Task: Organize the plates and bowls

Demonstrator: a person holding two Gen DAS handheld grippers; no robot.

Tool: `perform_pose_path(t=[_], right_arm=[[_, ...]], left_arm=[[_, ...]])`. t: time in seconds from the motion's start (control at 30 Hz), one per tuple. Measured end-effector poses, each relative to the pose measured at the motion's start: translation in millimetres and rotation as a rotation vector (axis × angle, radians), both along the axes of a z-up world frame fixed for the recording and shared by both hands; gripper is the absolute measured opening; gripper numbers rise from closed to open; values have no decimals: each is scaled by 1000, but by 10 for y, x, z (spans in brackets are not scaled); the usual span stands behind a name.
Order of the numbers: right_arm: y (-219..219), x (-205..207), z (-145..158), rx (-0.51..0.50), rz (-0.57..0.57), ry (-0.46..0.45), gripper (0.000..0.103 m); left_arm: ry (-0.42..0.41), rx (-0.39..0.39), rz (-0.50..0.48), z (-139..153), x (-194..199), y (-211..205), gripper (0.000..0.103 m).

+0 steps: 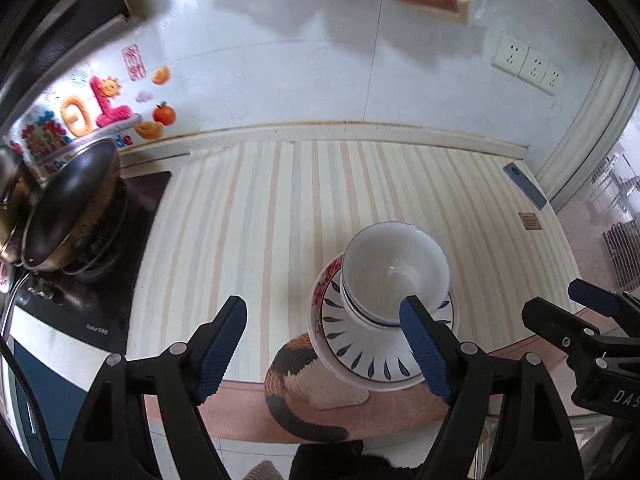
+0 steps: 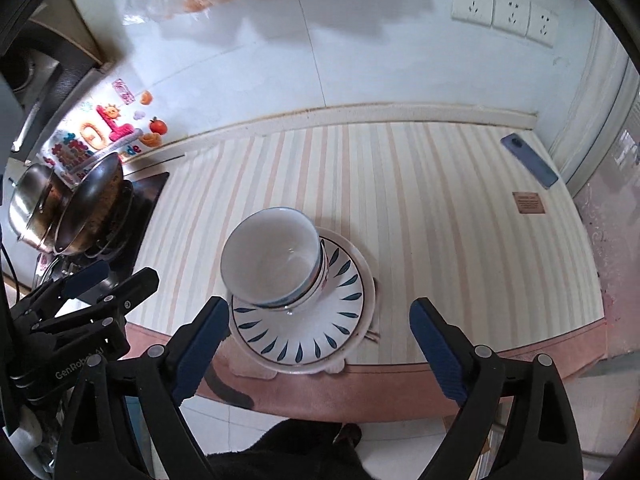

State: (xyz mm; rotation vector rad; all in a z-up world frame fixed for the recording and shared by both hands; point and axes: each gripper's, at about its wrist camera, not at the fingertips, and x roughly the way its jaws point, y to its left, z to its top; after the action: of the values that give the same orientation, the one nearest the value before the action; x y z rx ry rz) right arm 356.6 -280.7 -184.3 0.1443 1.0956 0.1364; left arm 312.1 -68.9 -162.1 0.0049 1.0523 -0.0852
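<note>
A stack of white bowls [image 1: 394,266] [image 2: 270,256] stands on stacked plates [image 1: 360,354] [image 2: 304,340]; the top plate has blue leaf marks, and a floral plate rim shows beneath it. The stack sits on a cat-shaped mat [image 1: 292,376] at the front edge of the striped counter. My left gripper [image 1: 324,350] is open, held above and just left of the stack, its right fingertip overlapping the bowls in the view. My right gripper [image 2: 316,346] is open, with the plates' near rim showing between its fingers. Each gripper shows at the edge of the other's view.
A black stove [image 1: 100,264] with a dark wok [image 2: 90,216] and a steel pot [image 2: 32,204] stands at the left. A blue phone [image 2: 530,160] and a small brown tag [image 2: 528,202] lie at the back right. Wall sockets [image 2: 504,12] are above. The striped counter [image 1: 280,208] stretches behind.
</note>
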Motion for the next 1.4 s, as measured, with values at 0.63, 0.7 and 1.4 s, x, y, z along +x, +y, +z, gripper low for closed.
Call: perform_pose_path(t=[0.63, 0.7, 1.4], right_arm=[[106, -1897, 1010, -27, 6, -202, 97], [147, -2172, 1131, -36, -8, -233, 98], [626, -4146, 1639, -73, -79, -354, 100]], left_arm=[[-241, 20, 83, 985, -1664, 38, 93], [-262, 16, 84, 1057, -1841, 82, 93], [-379, 17, 78, 1451, -3471, 587, 99]])
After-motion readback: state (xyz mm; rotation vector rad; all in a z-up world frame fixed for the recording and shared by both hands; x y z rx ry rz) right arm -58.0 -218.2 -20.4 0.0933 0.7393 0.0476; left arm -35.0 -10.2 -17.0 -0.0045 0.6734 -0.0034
